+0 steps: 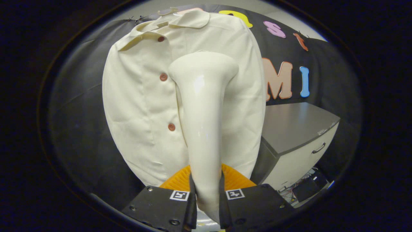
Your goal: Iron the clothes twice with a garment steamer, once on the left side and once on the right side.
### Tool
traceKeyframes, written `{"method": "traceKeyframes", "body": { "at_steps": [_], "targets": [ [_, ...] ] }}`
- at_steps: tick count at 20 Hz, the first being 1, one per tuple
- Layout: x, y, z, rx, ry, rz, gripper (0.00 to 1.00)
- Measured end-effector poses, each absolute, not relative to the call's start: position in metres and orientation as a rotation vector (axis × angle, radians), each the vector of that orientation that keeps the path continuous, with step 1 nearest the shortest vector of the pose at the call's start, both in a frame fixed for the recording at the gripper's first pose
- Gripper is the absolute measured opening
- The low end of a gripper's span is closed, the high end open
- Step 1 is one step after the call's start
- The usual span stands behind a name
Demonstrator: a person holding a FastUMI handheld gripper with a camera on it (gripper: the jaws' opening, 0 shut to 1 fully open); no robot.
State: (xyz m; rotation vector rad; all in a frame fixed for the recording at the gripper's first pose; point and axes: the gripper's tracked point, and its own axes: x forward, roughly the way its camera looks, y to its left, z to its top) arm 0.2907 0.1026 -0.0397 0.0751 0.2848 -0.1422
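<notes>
Gripper (206,190) fingers stood closed on the glossy cream plastic garment steamer (202,122), one finger pressing each side of its handle, with only the width of that handle between them. The steamer rose straight ahead from between the fingers toward twelve o'clock, its narrow handle widening into a flared head (203,66) at the far end. That head lay against, or just in front of, the cream button-front shirt (135,103); actual contact could not be told. The head sat on the shirt's panel just to the three o'clock side of the row of reddish-brown buttons (163,77). The shirt hung upright beyond the fingers, its collar (180,22) at twelve o'clock. A ribbed orange piece (175,180) showed just behind the fingers on both sides of the handle. At about four o'clock from the steamer head, a grey-topped white cabinet (299,129) with a dark drawer handle (318,148) stood beside the shirt's lower edge. Loose cables and a dark box (305,190) lay on the floor below the cabinet, at five o'clock.
</notes>
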Motion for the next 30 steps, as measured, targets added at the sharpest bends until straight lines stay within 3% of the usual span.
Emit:
{"method": "traceKeyframes", "body": {
  "at_steps": [16,30],
  "targets": [
    [0.261,0.088,-0.172,0.124,0.527,-0.165,0.27],
    [0.227,0.068,-0.232,0.143,0.625,-0.115,0.27]
  ]
}}
